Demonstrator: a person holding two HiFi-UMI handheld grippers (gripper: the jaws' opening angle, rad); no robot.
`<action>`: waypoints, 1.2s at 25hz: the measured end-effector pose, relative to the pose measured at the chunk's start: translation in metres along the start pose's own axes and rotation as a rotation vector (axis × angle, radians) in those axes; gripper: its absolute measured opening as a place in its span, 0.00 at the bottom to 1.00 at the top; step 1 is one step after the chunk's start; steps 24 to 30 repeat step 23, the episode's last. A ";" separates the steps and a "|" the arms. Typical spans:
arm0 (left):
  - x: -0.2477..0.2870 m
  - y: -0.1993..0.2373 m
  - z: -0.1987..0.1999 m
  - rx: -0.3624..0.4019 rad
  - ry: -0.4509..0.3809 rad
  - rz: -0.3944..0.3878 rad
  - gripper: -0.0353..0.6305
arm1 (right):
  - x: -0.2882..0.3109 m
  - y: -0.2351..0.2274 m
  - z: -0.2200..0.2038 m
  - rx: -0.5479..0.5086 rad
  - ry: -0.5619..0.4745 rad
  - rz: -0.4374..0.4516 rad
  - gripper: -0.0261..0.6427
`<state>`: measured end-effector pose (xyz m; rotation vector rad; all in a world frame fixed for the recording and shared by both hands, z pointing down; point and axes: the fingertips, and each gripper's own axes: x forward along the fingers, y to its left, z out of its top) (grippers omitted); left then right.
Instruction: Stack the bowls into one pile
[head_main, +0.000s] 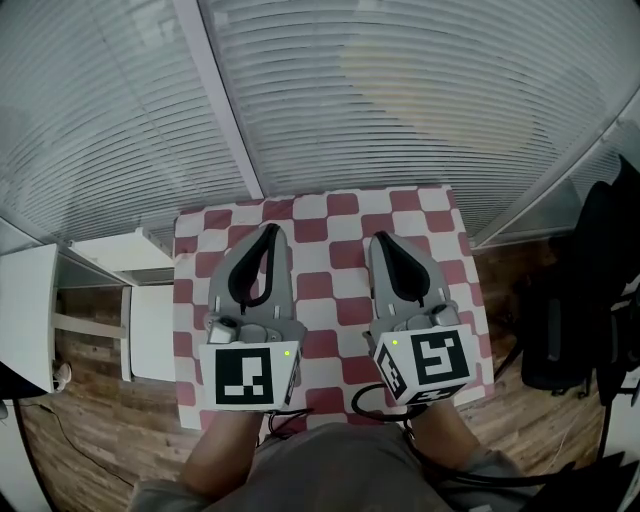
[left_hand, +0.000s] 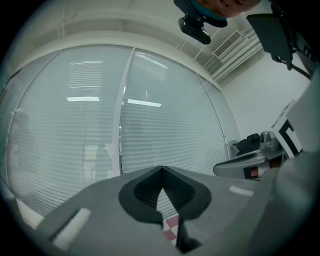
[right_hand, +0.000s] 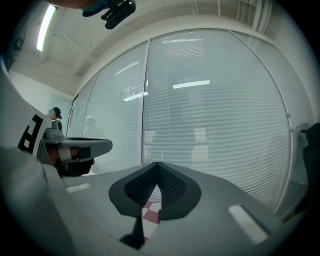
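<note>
At the far left a white shelf stands on a wood-plank floor, just beside the small worktop, which is spread with a red-and-white checked cloth. Behind both runs a wall of glass panes covered by pale slatted blinds, split by a white post. The left tongs hang over the left half of the cloth, their marker cube nearest the person. In the left gripper view the two tips meet at a point, leaving only a narrow leaf-shaped slot below through which a scrap of checked cloth shows; nothing is held. The strip of cloth between the two tools is bare. The right tongs hang over the right half, level with the left ones and apart from them. In the right gripper view their tips are likewise pressed together, with nothing gripped and cloth visible through the slot. Both point at the blinds. To the right of the worktop a black chair stands on the floor. No view shows the bowls.
</note>
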<state>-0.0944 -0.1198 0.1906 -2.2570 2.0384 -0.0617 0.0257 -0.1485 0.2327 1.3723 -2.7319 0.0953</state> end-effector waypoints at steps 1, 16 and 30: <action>0.001 0.000 0.000 0.002 0.000 -0.001 0.05 | 0.000 0.000 0.000 0.001 0.000 0.002 0.08; 0.005 0.000 -0.005 -0.004 0.003 -0.010 0.05 | 0.002 0.000 -0.006 0.015 0.002 0.002 0.08; 0.011 0.001 -0.005 0.002 0.011 -0.007 0.05 | 0.005 -0.002 -0.005 0.009 0.000 0.010 0.08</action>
